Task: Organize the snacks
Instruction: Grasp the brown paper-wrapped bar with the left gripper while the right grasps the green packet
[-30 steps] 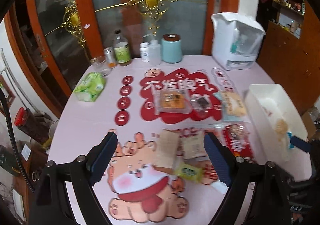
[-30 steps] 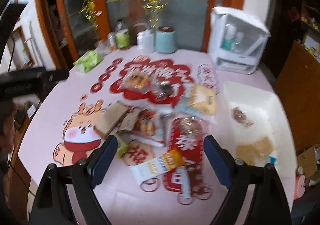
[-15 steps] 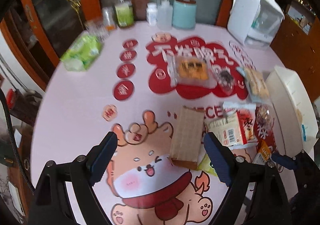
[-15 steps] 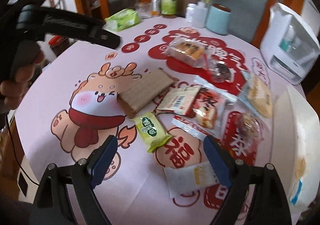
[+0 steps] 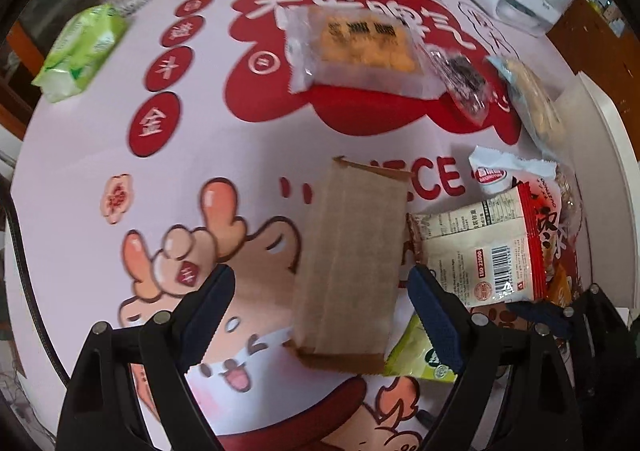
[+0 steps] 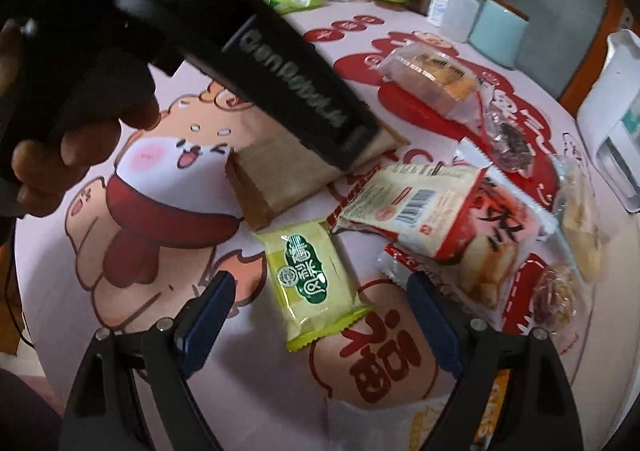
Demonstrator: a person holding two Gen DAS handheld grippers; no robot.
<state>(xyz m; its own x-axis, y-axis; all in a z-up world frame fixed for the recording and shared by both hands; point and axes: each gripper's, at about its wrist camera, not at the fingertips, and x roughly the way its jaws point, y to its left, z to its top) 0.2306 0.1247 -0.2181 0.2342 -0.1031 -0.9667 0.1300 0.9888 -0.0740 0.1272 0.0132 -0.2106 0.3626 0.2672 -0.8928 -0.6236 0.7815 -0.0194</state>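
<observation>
right hand-held gripper (image 6: 316,315): jaws wide apart | green snack packet (image 6: 314,279) between them | brown packet (image 6: 280,175) beyond

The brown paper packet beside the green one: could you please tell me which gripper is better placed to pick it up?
Left. The left gripper is open with the brown paper packet between its fingers. The right gripper is open around the green snack packet instead.

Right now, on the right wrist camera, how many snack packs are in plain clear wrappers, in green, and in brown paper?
Clear wrappers: 4 (yellow cakes, dark snack, pale biscuits, nut cluster)
Green snack packet: 1
Brown paper packet: 1
Total: 6
</observation>
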